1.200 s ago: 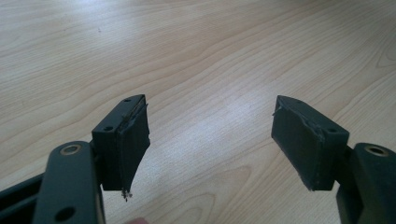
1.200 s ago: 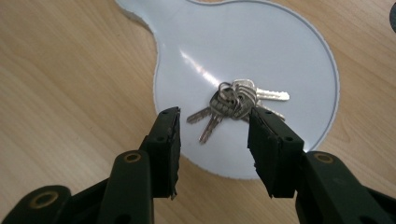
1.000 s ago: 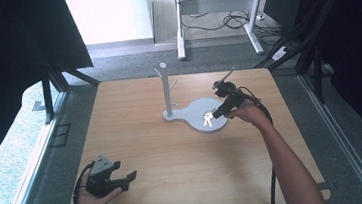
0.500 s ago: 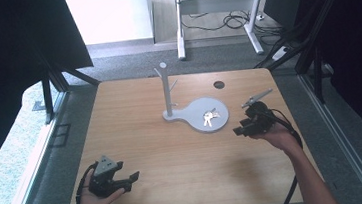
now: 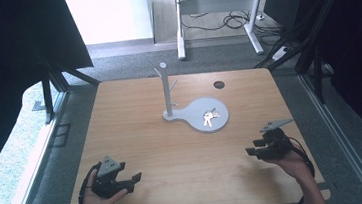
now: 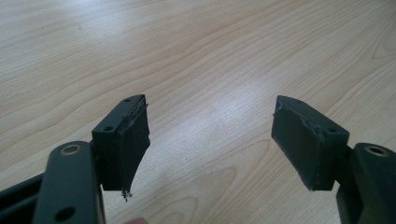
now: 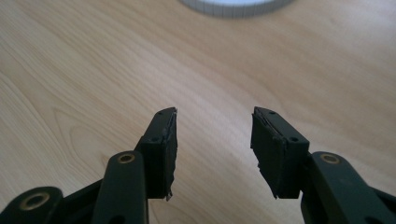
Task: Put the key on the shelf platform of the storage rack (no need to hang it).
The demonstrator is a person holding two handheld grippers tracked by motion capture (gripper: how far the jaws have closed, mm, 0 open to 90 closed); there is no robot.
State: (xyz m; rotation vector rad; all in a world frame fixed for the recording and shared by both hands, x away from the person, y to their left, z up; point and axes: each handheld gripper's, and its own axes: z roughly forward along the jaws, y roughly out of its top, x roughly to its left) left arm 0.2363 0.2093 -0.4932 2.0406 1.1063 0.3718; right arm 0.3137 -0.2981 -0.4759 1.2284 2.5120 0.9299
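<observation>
Two tongs low over the table, left tongs [image 5: 132,178] wide, right tongs [image 5: 252,151] apart, both empty, keys [image 5: 209,117] on grey stand base [image 5: 220,124]

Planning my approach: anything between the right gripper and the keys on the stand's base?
Bare tabletop separates the right gripper from the keys, per the high view.

Table [image 5: 173,148] – light wood, wavy grain. Stand [image 5: 167,91] and its round base [image 5: 205,114] – pale grey. Keys [image 5: 209,118] – silvery. Left gripper [image 5: 126,180], right gripper [image 5: 253,150] – black, grey top plates. Floor [image 5: 130,61] – dark grey.
</observation>
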